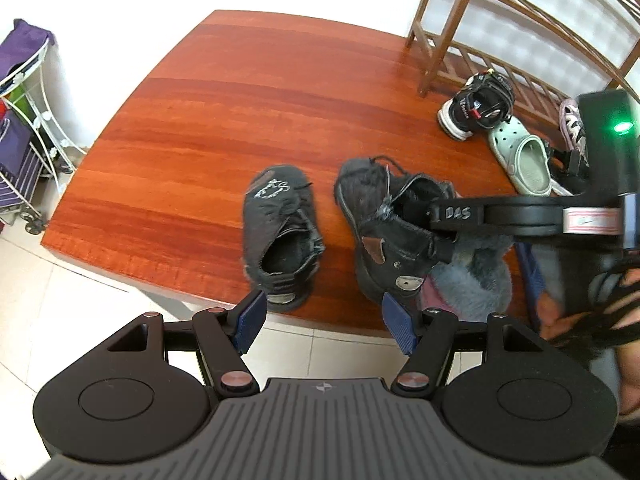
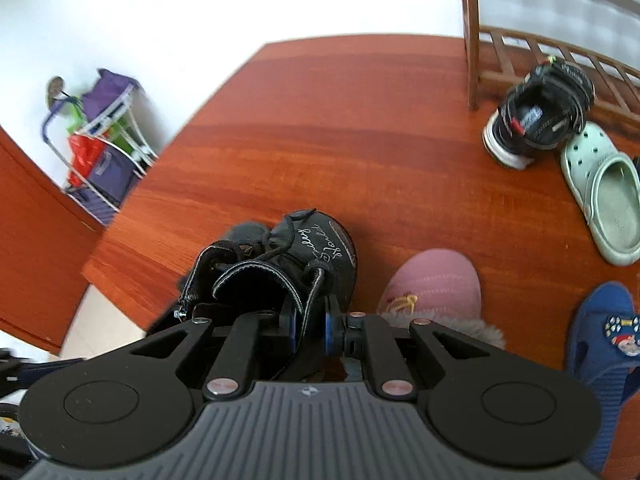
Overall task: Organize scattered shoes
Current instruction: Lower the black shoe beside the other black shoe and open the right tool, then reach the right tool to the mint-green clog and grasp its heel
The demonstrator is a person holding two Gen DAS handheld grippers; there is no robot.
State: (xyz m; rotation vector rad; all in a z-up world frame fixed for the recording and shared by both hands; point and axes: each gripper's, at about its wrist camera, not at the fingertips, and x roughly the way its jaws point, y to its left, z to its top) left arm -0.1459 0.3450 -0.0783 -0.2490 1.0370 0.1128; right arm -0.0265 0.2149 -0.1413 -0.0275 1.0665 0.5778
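Two black lace-up shoes are on the red wooden platform (image 1: 240, 112). The left black shoe (image 1: 280, 232) lies alone, heel toward me. My left gripper (image 1: 326, 324) hovers open just short of the platform's front edge, between the two shoes' heels, holding nothing. My right gripper (image 2: 312, 328) is shut on the collar of the right black shoe (image 2: 304, 256), and reaches in from the right (image 1: 438, 224) in the left wrist view. That shoe (image 1: 384, 232) leans against a fluffy slipper; whether it is off the surface I cannot tell.
A pink fur-lined slipper (image 2: 432, 284), a mint clog (image 2: 608, 196), a black white-soled sneaker (image 2: 540, 120) and a blue slipper (image 2: 604, 340) lie to the right. A wooden shoe rack (image 1: 440, 40) stands at the back right. A wire cart (image 1: 24, 120) stands on the tiled floor, left.
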